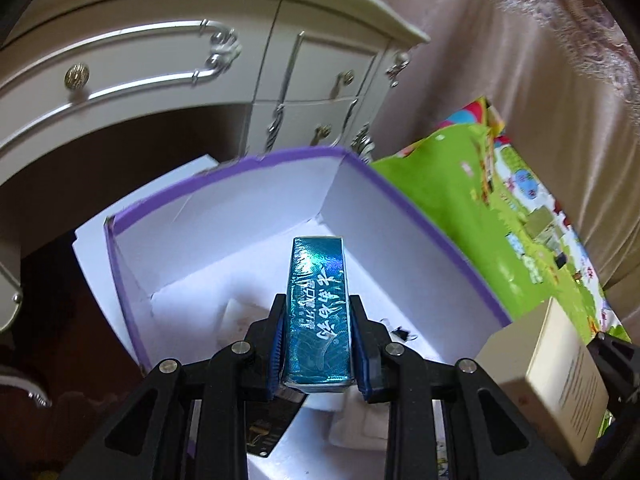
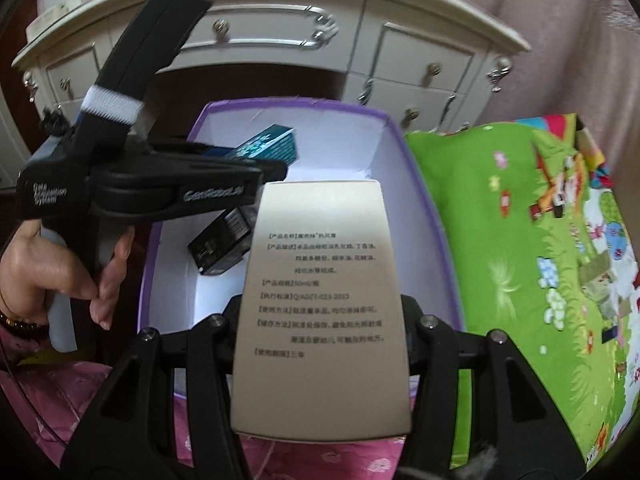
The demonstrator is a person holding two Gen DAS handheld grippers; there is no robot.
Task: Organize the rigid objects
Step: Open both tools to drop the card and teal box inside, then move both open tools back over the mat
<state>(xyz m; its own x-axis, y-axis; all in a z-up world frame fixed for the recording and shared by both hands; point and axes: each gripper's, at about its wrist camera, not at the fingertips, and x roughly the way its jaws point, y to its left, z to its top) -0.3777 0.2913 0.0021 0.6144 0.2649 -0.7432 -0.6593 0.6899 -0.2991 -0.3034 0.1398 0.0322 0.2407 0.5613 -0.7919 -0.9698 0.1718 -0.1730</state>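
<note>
My left gripper [image 1: 318,312] is shut on a shiny teal box [image 1: 318,304] and holds it over the open purple-rimmed white box [image 1: 224,216]. In the right wrist view the left gripper [image 2: 276,168] reaches into that box [image 2: 416,200] with the teal box [image 2: 268,144] in its jaws. My right gripper [image 2: 324,316] is shut on a beige box with printed text [image 2: 320,296], held above the purple box's near edge; this beige box also shows in the left wrist view [image 1: 548,376]. A dark box [image 2: 220,248] lies inside on the bottom.
A white dresser with silver knobs [image 1: 160,60] stands behind the box. A green children's play mat [image 2: 520,240] lies to the right. A pink curtain [image 1: 540,60] hangs at the back right. Pink patterned fabric [image 2: 60,400] is at the near left.
</note>
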